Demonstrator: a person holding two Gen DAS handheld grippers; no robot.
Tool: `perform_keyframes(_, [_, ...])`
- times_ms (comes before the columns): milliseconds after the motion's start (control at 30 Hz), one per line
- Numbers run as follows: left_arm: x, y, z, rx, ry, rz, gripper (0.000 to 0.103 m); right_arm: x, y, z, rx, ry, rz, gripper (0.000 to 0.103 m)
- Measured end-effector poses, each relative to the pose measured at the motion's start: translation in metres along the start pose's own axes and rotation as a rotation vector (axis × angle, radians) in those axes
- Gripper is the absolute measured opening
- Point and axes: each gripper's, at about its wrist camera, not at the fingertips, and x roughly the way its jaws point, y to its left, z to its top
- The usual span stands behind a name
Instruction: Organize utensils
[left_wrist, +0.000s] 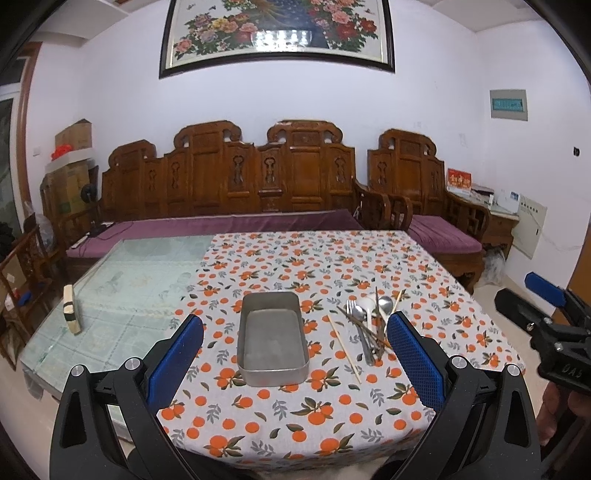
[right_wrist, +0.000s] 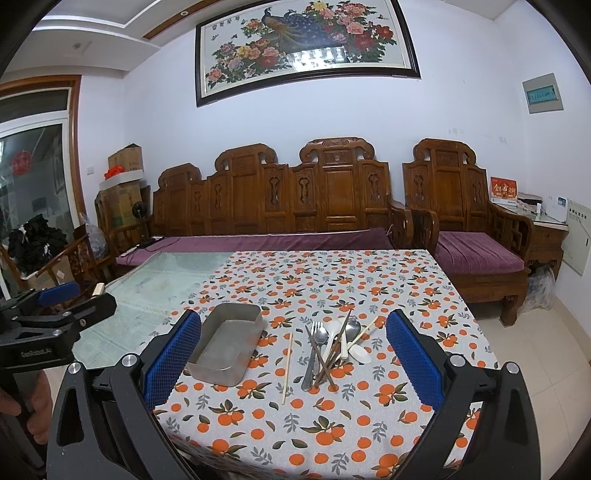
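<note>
Both grippers hang above the near edge of the table, fingers spread wide and holding nothing. The left gripper (left_wrist: 295, 354) frames the metal tray (left_wrist: 272, 338), which sits empty on the orange-print tablecloth (left_wrist: 332, 258); its right finger pad (left_wrist: 413, 354) covers the near right part of the utensil pile (left_wrist: 369, 325). The right gripper (right_wrist: 293, 356) frames that same pile (right_wrist: 332, 347) from the other side, with the tray (right_wrist: 227, 341) just left of it and partly hidden behind the blue left pad (right_wrist: 173, 354).

The pile is a tangle: a fork (right_wrist: 313, 347), metal spoons, a white plastic spoon (right_wrist: 360, 352) and dark chopsticks (right_wrist: 325, 363) cross one another, so counting each kind is not possible. One pale chopstick (right_wrist: 287, 369) lies apart, between tray and pile, touching neither.

At the left edge of the right wrist view the left gripper's body is cut off, with part of a hand (right_wrist: 26, 410) on its handle. The tablecloth covers only the right part of the glass table top (left_wrist: 129, 280); a small striped block (left_wrist: 72, 308) stands on the bare glass, its nature unclear.
</note>
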Motion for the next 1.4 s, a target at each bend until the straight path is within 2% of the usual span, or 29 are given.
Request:
perform_keyframes(300, [0.040, 0.006, -0.012, 0.007, 0.066, 0.006, 0.096, 0.036, -0.013, -0.015, -0.003, 0.038, 0.017, 0.100])
perform_keyframes(733, [0.097, 0.014, -0.025, 0.011, 0.144, -0.039, 0.096, 0.100, -0.037, -0.032, 0.010, 0.112, 0.009, 0.097])
perform_keyframes(933, [0.120, 0.009, -0.026, 0.028, 0.169, -0.061, 0.096, 0.134, -0.051, -0.035, 0.003, 0.155, 0.010, 0.082])
perform_keyframes(1000, [0.130, 0.007, -0.027, 0.032, 0.184, -0.061, 0.096, 0.147, -0.056, -0.034, 0.006, 0.187, 0.009, 0.073])
perform_keyframes(1033, [0.133, 0.005, -0.027, 0.036, 0.191, -0.066, 0.096, 0.153, -0.059, -0.035, 0.013, 0.202, 0.017, 0.064])
perform_keyframes(1100, [0.143, 0.002, -0.028, 0.047, 0.210, -0.069, 0.096, 0.162, -0.062, -0.035, 0.011, 0.215, 0.030, 0.062])
perform_keyframes(1233, [0.156, -0.005, -0.030, 0.052, 0.232, -0.100, 0.096, 0.184, -0.064, -0.040, -0.013, 0.254, 0.068, 0.051])
perform_keyframes(1400, [0.170, -0.017, -0.037, 0.078, 0.257, -0.125, 0.096, 0.231, -0.062, -0.054, -0.065, 0.344, 0.136, 0.039])
